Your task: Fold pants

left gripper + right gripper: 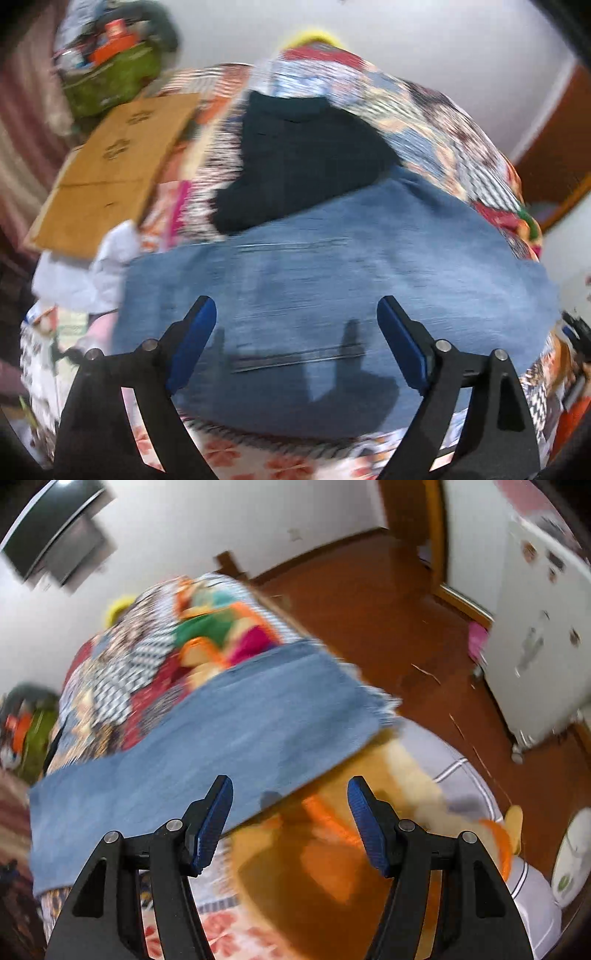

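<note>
Blue denim pants point(332, 295), folded into a flat band, lying across patchwork bedding, frayed hem at one end

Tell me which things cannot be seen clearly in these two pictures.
- Jeans, left wrist view: motion blur hides seams and fold lines; the left gripper covers the near edge.
- Dark garment, left wrist view: blurred, its kind unclear.
- Jeans' frayed hem, right wrist view: smeared.
- Orange object between the right gripper's jaws: too blurred to name.

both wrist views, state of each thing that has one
blue denim pants: lying flat on the patterned bedspread, not gripped
black garment: lying loose behind the pants
left gripper: open, empty
right gripper: open, empty
</note>
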`<state>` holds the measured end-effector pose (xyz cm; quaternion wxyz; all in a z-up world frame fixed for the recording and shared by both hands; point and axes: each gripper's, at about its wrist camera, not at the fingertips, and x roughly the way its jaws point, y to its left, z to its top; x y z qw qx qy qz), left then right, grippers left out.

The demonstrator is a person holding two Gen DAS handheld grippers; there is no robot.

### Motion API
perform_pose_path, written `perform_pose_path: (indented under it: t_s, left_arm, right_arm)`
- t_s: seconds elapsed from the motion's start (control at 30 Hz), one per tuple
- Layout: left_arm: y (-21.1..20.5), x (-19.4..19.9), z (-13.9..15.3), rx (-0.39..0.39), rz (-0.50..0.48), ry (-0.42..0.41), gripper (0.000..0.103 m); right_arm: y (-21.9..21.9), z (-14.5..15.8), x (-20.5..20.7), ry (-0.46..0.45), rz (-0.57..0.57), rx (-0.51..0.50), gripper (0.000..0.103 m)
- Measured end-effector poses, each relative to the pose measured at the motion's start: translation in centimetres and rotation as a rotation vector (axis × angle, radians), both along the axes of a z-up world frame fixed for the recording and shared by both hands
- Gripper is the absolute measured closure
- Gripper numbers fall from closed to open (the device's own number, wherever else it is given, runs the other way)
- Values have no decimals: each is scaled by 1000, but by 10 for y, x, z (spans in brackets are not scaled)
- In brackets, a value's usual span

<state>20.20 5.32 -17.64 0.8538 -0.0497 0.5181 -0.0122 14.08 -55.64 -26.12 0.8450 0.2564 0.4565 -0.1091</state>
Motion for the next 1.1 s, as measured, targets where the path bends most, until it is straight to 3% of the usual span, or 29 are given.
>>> perform_pose_path:
  t_s: [0.17,0.27,0.37,0.43,0.6,0.7,0.87,1.0,1.03,1.1]
  left_arm:
    - [-57,19,-18,11,-117,41,14]
    - [-77,23,-39,28,-151,85,10]
    - [-84,20,-42,83,-131,38,1]
    - [-84,20,-42,79,-135,46,1]
    - [-82,25,-39,74,-135,83,1]
    - [-90,26,-21,108,-152,33,1]
    - [-109,25,14,101,-197,-74,1]
    - [-131,29,-2,112,-249,-45,1]
    - [-136,30,-13,119,-258,-17,1]
    - [-144,32,-34,114,-277,48,1]
  right_arm:
    - [-23,-23,7,34,-85,71,45]
    - [-29,-30,9,35,-102,108,61]
    - [-25,-29,14,16,-92,87,74]
    - [-22,-24,14,15,-92,15,98]
    - [-11,8,10,-72,-80,-182,99]
    - [-3,36,11,-141,-57,-290,100]
    - [-6,93,22,-283,-36,-372,100]
    - [-9,101,29,-289,-59,-454,102]
    - [-17,93,31,-258,-68,-431,102]
    - [-38,62,37,-162,-55,-268,102]
